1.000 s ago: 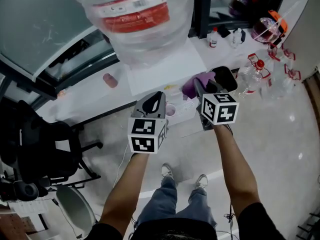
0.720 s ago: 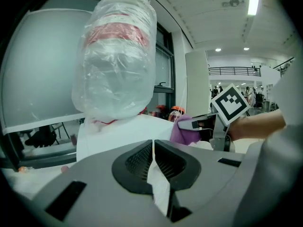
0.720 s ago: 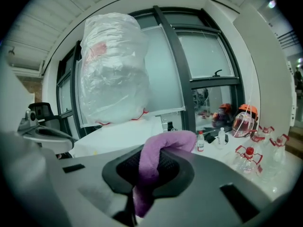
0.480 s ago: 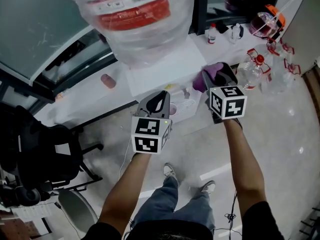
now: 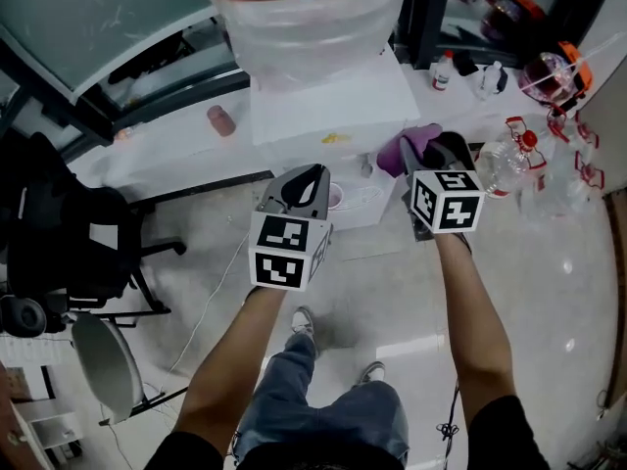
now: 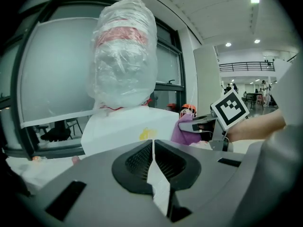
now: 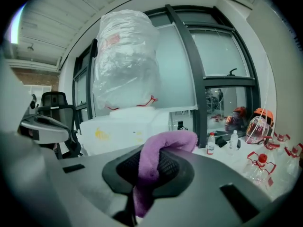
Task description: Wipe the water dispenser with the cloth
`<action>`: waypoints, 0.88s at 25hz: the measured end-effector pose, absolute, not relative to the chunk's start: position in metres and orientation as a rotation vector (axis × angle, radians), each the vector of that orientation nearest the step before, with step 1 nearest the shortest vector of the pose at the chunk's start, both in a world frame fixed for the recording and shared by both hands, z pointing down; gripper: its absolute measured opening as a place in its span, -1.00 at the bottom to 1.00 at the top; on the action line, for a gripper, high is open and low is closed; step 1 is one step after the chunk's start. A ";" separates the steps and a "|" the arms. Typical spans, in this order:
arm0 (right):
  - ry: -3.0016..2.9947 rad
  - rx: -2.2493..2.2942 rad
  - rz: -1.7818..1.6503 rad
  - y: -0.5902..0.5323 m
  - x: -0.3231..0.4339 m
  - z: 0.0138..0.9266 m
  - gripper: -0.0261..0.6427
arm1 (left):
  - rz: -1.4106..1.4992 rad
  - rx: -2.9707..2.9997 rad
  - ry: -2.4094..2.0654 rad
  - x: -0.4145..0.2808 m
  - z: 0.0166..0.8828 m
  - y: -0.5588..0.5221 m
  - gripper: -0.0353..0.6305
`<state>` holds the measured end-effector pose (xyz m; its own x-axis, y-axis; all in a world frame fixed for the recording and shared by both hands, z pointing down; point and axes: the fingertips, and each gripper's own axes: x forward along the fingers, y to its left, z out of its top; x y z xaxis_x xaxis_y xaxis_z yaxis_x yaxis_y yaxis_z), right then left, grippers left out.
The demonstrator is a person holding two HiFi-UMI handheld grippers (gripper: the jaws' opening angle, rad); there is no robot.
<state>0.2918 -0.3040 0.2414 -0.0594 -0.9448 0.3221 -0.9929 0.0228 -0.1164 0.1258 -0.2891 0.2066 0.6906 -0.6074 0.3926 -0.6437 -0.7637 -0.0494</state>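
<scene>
The water dispenser, its bottle wrapped in plastic, stands straight ahead of me. The purple cloth is clamped between the jaws of my right gripper, just beside the dispenser's right front corner. I can't make out whether it touches the casing. My left gripper is closed on nothing, held in front of the dispenser. I judge the wiping barely started, with nearly every surface left to do.
</scene>
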 end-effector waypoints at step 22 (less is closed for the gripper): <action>-2.214 2.077 0.084 -0.302 0.283 0.323 -0.79 | 0.419 2.850 -1.180 0.105 0.324 -0.294 -0.79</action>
<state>0.2832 -0.3020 0.3230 -0.0618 -0.9916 0.1140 -0.9974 0.0657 0.0310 0.1046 -0.2943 0.3241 0.6766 -0.6901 0.2570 -0.6977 -0.7123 -0.0757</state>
